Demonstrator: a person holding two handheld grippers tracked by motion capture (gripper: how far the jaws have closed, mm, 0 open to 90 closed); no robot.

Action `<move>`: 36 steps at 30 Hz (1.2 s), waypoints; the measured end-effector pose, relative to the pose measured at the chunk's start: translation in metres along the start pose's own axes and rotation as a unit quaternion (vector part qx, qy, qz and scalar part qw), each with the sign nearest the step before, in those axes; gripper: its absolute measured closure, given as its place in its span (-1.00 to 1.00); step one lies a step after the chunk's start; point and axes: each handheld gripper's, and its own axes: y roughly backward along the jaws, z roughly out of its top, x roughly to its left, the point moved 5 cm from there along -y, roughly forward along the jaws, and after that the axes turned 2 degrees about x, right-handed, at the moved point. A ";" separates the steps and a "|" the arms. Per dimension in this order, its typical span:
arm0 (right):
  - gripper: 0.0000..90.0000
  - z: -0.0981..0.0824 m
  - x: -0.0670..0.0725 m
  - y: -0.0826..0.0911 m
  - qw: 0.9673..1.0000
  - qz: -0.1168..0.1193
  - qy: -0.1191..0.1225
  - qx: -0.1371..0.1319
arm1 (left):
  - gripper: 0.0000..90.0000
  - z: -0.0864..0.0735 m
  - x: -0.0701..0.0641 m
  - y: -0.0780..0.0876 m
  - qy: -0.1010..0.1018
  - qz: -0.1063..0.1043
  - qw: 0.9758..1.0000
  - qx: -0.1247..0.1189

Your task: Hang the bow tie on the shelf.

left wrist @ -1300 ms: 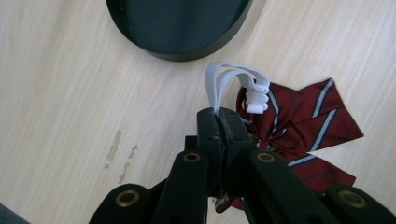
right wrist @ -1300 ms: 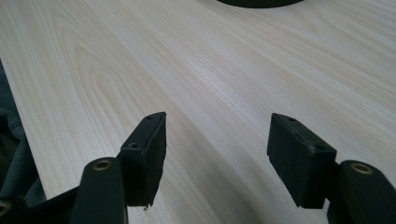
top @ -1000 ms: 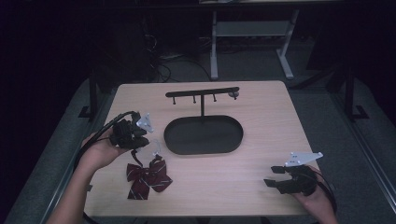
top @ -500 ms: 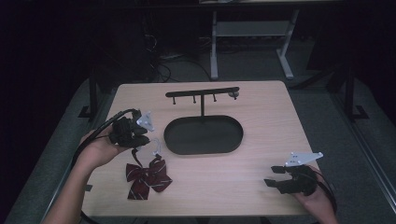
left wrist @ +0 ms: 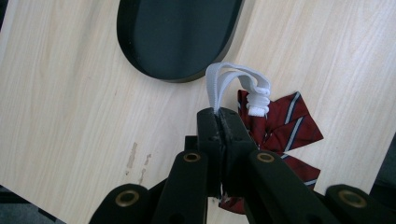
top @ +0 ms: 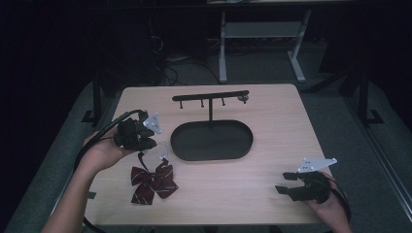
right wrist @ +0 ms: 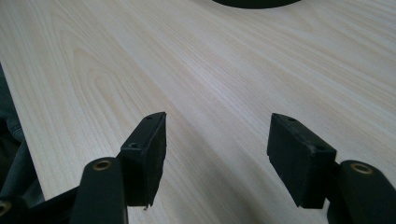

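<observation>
Left gripper (left wrist: 218,114): pinched fully shut on the white elastic strap (left wrist: 224,77), just below its loop. Trailed the striped red bow tie (left wrist: 289,119) from that strap, flat on the table (left wrist: 70,93), near the front edge of the black oval tray (left wrist: 177,32) but not touching it.

Right gripper (right wrist: 217,140): stood wide open with nothing between the jaws, low over bare wood by the table's right front corner, well apart from the bow.

Looked like the start of a lift toward the hook bar (top: 210,95) rising from the tray's far side. Called for a firm pinch and a straight lift until the bow hung free, then the loop presented square to one hook. Risked the strap slipping from so narrow a hold, or the bow snagging on the tray's rim.
</observation>
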 end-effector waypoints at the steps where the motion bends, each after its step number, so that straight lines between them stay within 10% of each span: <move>1: -0.18 0.000 0.000 0.000 1.000 0.000 0.000 0.000 | 0.97 0.000 0.000 0.000 0.000 0.000 1.000 0.000; 36: -0.17 0.000 -0.001 0.000 1.000 0.003 -0.001 -0.003 | 0.97 0.019 0.009 0.013 -0.014 -0.010 1.000 -0.008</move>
